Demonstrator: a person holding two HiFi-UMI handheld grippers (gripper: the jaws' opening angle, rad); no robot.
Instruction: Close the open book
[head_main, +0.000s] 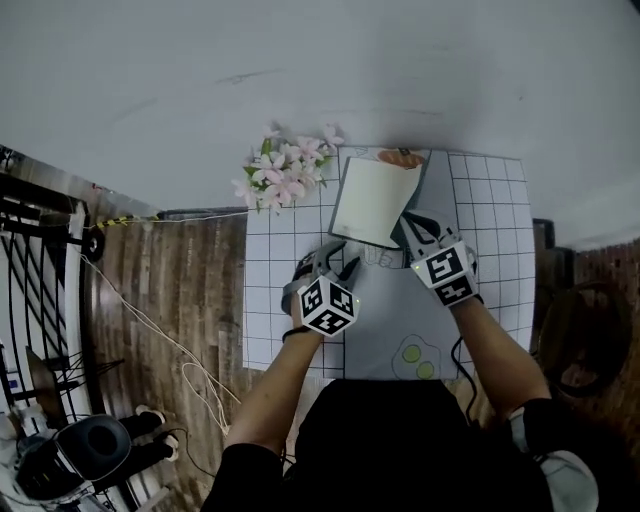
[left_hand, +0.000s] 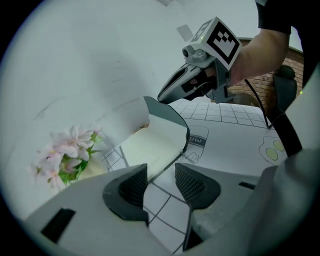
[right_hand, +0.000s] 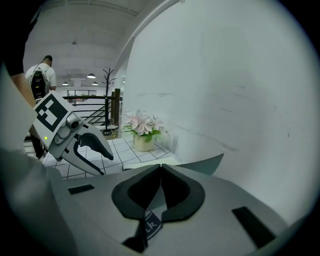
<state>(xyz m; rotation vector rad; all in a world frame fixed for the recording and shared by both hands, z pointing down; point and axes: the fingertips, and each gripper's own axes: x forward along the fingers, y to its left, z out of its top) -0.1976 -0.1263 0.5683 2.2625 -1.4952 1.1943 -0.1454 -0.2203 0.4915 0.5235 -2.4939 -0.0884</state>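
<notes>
With my right hand-held gripper (right_hand: 160, 167) pressed together against the half-raised cover (left_hand: 169, 118) of the book (head_main: 372, 200) on the gridded mat (head_main: 290, 255), and my left hand-held gripper (left_hand: 161, 170) hanging spread and empty, I'm risking the cover slipping off and flopping back open.

Carton drawing (left_hand: 196, 142) on the gridded mat (left_hand: 235, 131) reads "mil", rest cut off; right gripper view catches "lk" of it. Nothing else legible.
</notes>
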